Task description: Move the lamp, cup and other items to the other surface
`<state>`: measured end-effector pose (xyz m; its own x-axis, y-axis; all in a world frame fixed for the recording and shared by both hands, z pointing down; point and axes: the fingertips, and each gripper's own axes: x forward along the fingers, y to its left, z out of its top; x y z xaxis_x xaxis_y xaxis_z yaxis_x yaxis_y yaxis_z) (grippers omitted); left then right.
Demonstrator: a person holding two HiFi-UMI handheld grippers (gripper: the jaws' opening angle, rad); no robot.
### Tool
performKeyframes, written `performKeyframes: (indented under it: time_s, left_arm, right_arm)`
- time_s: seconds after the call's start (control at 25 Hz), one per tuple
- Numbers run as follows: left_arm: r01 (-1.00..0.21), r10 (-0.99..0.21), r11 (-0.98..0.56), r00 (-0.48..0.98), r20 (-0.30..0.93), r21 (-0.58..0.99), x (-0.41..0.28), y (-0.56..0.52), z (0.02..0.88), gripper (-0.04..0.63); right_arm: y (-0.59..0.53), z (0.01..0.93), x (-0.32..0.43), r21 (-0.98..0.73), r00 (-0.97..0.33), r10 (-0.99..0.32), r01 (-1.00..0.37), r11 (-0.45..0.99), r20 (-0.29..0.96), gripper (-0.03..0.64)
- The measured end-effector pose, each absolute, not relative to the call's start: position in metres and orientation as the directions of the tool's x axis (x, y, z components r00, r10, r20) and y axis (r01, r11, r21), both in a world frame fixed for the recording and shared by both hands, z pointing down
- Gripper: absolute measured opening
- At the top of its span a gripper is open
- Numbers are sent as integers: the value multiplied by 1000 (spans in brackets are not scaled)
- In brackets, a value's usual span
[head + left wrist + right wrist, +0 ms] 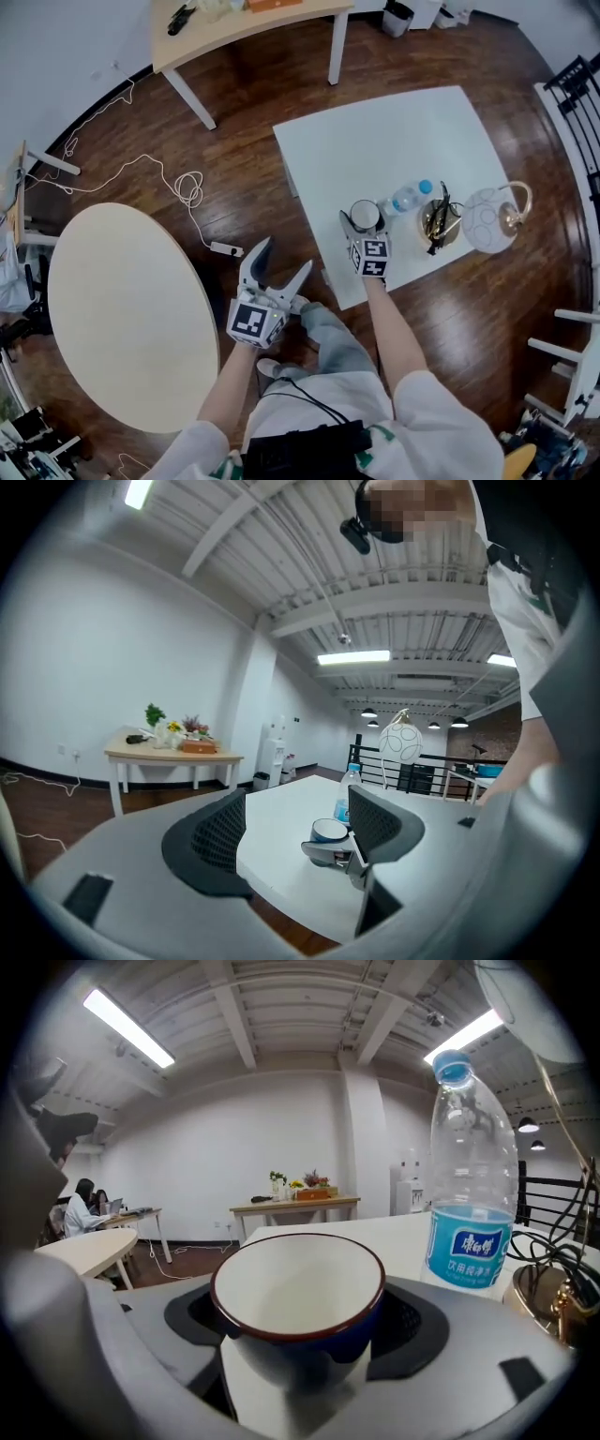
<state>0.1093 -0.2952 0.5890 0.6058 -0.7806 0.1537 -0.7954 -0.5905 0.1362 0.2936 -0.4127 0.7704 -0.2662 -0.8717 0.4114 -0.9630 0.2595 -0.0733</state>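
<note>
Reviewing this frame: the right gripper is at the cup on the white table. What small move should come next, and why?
Probably close the right gripper on the cup. Its jaws stand open on either side of the cup, which sits upright on the white table, and the pads do not seem to press it, so nothing is gripped yet.

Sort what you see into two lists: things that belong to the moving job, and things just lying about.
Job: cup, water bottle, lamp, white table they stand on, round table.
Lying about: power strip, cable on the floor, wooden desk.
</note>
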Motion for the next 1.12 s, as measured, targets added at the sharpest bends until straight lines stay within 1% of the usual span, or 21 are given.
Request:
performKeyframes:
  time_s: [0.16,0.36,0.48,0.6,0.64,0.68,0.8,0.84,0.88,1.0,1.12]
  left_arm:
    - [-815,-803,-561,578,142,143,89,-283,586,342]
    - [-814,-806,-565,580,117,138,79,-255,569,342]
    - [-819,-813,-558,572,108,135,64,-229,556,342]
    - [-842,-838,-527,537,96,113,35,-200,551,342]
    - [-857,-853,-503,513,92,112,23,-191,549,342]
    - [-876,-873,-468,479,89,115,9,-183,547,342]
    - [-932,-931,-338,351,99,129,-43,-150,549,342]
    - [-947,-945,-296,310,107,125,-61,-135,552,342]
    - [-960,-957,-254,268,115,121,-78,-119,554,342]
    - [-988,-984,-102,117,132,120,-129,-66,554,342]
    - [-985,-992,80,-64,107,152,-176,-11,540,342]
  right_arm:
    - [-400,776,302,-57,-231,-872,-972,229,433,474]
    - [-355,743,301,-84,-237,-891,-972,221,386,472]
    - [-314,717,276,-105,-288,-890,-958,268,354,472]
    - [-273,687,225,-136,-399,-859,-917,375,321,469]
    - [-263,676,205,-145,-443,-844,-897,419,303,445]
    - [-255,666,183,-149,-490,-824,-872,467,284,434]
    - [-230,643,110,-152,-617,-746,-786,599,251,436]
    - [-222,641,86,-152,-648,-720,-760,632,248,443]
    - [-213,642,62,-155,-679,-690,-731,664,248,468]
    - [-182,646,-15,-135,-786,-567,-607,783,247,468]
    - [-139,633,-90,-87,-877,-418,-447,890,235,467]
